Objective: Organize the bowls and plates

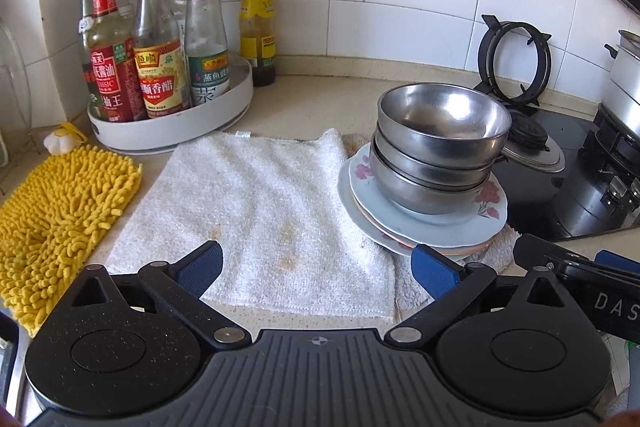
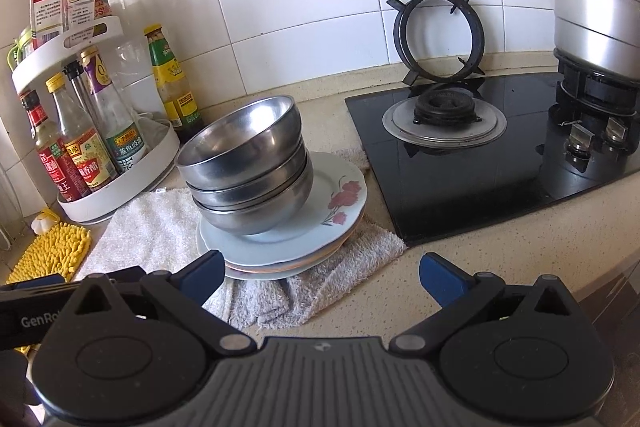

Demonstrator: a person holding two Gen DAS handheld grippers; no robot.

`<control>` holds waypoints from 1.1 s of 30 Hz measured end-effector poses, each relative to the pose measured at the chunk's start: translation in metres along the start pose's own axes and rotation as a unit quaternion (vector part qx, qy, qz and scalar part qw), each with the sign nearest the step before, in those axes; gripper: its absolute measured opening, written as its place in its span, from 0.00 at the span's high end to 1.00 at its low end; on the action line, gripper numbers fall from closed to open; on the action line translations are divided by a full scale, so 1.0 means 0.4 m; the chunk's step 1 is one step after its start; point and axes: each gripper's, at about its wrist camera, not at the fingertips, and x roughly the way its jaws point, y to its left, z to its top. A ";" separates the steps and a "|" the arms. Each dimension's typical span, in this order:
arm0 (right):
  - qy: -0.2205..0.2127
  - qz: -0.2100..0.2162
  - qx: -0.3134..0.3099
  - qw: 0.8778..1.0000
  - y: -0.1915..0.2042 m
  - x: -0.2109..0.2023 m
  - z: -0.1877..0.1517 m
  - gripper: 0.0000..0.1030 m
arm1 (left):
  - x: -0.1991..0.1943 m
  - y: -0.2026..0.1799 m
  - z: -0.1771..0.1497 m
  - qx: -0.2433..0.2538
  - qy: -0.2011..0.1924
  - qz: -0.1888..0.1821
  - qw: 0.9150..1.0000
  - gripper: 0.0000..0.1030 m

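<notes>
Both hand-held grippers, left (image 1: 316, 267) and right (image 2: 322, 277), hang released, bowls (image 2: 246, 163) stacked on plates (image 2: 280, 241) at my eleven o'clock; looks finished, next I'd back away.

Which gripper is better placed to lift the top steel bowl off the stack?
Probably the right gripper: open, with the bowl stack just ahead. The left gripper, also open, faces the white towel.

We cannot count the plates (image 2: 344, 203) under the bowls (image 2: 248, 163) (only rims show); the steel pot (image 1: 624, 83) is cut off by the frame edge.
</notes>
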 end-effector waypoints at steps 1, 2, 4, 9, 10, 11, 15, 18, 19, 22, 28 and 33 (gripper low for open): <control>0.001 -0.001 0.000 1.000 0.001 0.000 0.000 0.00 | 0.001 0.001 0.000 0.000 0.001 -0.001 1.000 0.01; 0.001 -0.002 0.001 1.000 0.004 -0.001 -0.001 0.00 | 0.001 0.002 0.000 0.000 0.002 -0.002 1.000 0.01; 0.001 -0.003 0.000 1.000 0.006 0.001 0.000 0.00 | 0.002 0.004 0.001 0.000 0.003 -0.001 1.000 0.01; 0.005 -0.007 -0.001 1.000 0.012 0.003 -0.003 0.00 | 0.004 0.006 0.001 -0.002 0.007 0.000 1.000 0.01; 0.005 -0.007 -0.001 1.000 0.013 0.004 -0.003 0.00 | 0.004 0.005 0.000 -0.002 0.008 0.001 1.000 0.01; 0.006 -0.008 -0.001 1.000 0.013 0.004 -0.004 0.00 | 0.004 0.005 0.000 -0.002 0.008 0.002 1.000 0.01; 0.008 -0.011 -0.003 1.000 0.016 0.005 -0.004 0.00 | 0.007 0.005 -0.001 -0.003 0.012 0.005 1.000 0.02; 0.008 -0.013 -0.003 1.000 0.018 0.004 -0.006 0.00 | 0.008 0.006 -0.001 -0.003 0.014 0.005 1.000 0.02; 0.009 -0.014 -0.003 1.000 0.020 0.003 -0.007 0.00 | 0.009 0.007 -0.001 -0.004 0.015 0.005 1.000 0.02; 0.009 -0.017 -0.003 1.000 0.022 0.002 -0.008 0.00 | 0.010 0.007 -0.003 -0.004 0.016 0.004 1.000 0.02; 0.014 -0.020 -0.007 1.000 0.028 0.005 -0.009 0.00 | 0.009 0.010 -0.003 -0.002 0.018 0.002 1.000 0.03; 0.022 -0.021 -0.012 0.999 0.037 0.011 -0.013 0.00 | 0.011 0.008 -0.006 -0.005 0.024 0.006 1.000 0.04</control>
